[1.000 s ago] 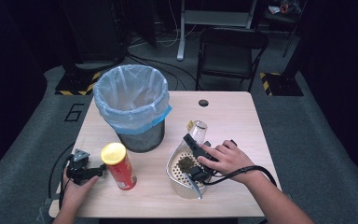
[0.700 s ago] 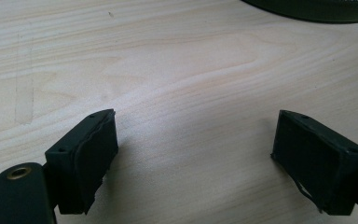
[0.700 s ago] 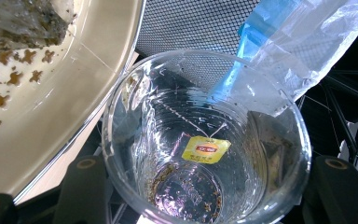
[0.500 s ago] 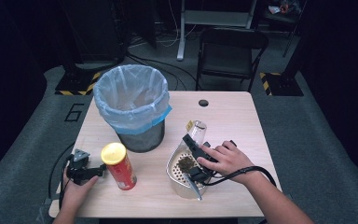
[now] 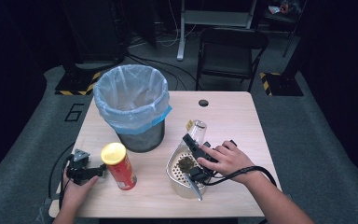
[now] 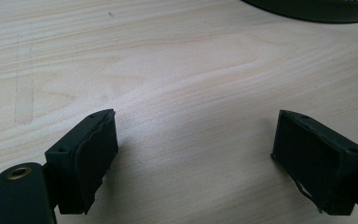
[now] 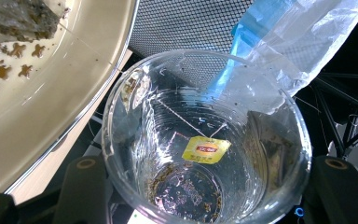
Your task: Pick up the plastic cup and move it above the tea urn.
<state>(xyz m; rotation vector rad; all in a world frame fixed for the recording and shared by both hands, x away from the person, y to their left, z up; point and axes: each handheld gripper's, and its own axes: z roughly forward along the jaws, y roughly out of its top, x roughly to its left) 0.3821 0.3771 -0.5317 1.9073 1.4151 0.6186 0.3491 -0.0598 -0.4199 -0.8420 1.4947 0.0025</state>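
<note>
My right gripper (image 5: 192, 139) (image 7: 209, 186) is shut on a clear plastic cup (image 5: 197, 128) (image 7: 205, 140), tipped with its mouth over a cream strainer bowl (image 5: 172, 173) (image 7: 51, 79). A yellow tea tag (image 7: 206, 150) and dark specks stick inside the cup. Wet tea residue (image 5: 185, 164) lies in the bowl. My left gripper (image 5: 97, 171) (image 6: 196, 158) rests low over the table (image 6: 177, 70) at the front left. It is open with nothing between its jaws, which point at a red can with a yellow lid (image 5: 119, 166).
A black mesh bin (image 5: 142, 135) lined with a pale blue bag (image 5: 130, 93) (image 7: 298, 42) stands at the back left of the table, just beyond the cup. A cable hole (image 5: 203, 102) sits near the far edge. A black chair (image 5: 230, 51) stands behind the table.
</note>
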